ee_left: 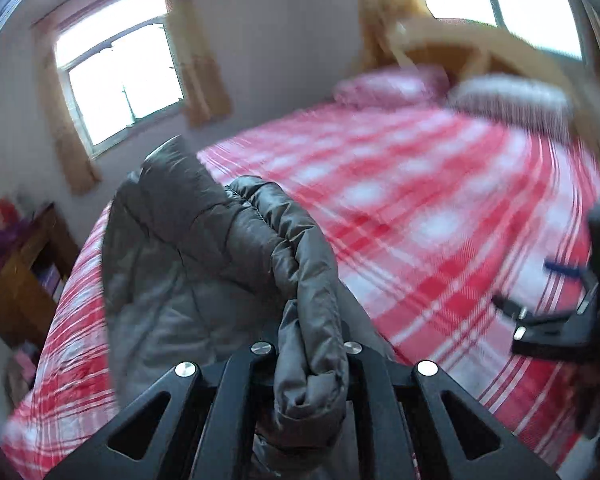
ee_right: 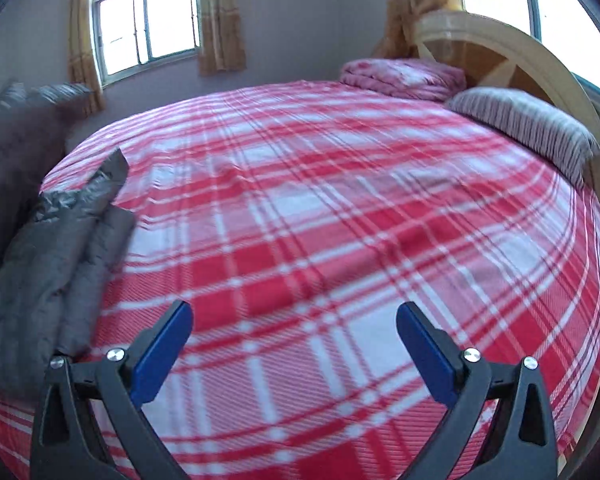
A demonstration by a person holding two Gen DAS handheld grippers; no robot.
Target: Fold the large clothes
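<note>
grey padded jacket (ee_left: 204, 248) lengthwise away from left gripper (ee_left: 311, 354)

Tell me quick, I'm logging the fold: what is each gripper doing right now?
Left gripper: shut on the grey jacket.
Right gripper: open, holding nothing, above the plaid bedcover.

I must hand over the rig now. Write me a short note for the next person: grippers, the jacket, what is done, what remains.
Left gripper: shut on a bunched edge of the grey puffer jacket.
Right gripper: open, empty, above the plaid bed.
Jacket: at the bed's left edge, partly lifted, rest lying crumpled.
Done: one grip taken; no neat fold visible.
Left: probably spread it flat, fold sleeves and body.
</note>
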